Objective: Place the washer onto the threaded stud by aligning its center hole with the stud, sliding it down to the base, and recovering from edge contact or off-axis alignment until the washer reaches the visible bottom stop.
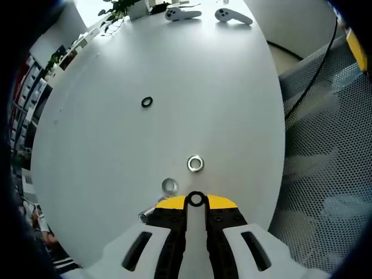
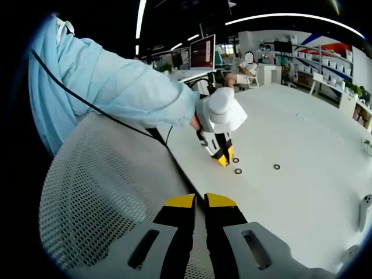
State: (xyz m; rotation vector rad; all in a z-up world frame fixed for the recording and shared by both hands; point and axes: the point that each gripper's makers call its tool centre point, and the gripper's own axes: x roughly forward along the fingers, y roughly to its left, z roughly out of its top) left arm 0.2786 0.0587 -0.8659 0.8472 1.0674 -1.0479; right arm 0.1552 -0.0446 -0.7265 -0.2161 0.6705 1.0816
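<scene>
In the left gripper view I see my left gripper [image 1: 196, 204] low over a broad white table [image 1: 192, 75], its yellow-tipped jaws pinched together on a black washer [image 1: 196, 199] that stands up between the tips. Just ahead of the tips a silver nut [image 1: 195, 164] lies flat on the table, and a little to the left of them stands what looks like the threaded stud [image 1: 170, 186], though I cannot tell its shape for certain. A small silver piece [image 1: 143, 217] lies beside the left jaw. Farther ahead and to the left lies a second black ring [image 1: 147, 102]. At the far edge of the table rest two white controllers [image 1: 233, 15], near a potted plant [image 1: 119, 7]. To the right of the gripper, off the table's edge, is a grey mesh chair [image 1: 325, 174] with a black cable [image 1: 317, 64] running over it.

In the right gripper view my right gripper [image 2: 199, 201] hangs over the mesh chair with its jaws closed together on nothing. Ahead of it, the left gripper meets the table, with a pale blue sleeve [image 2: 116, 87] above it. Shelves [image 2: 325, 55] and a monitor [image 2: 202, 53] stand beyond.
</scene>
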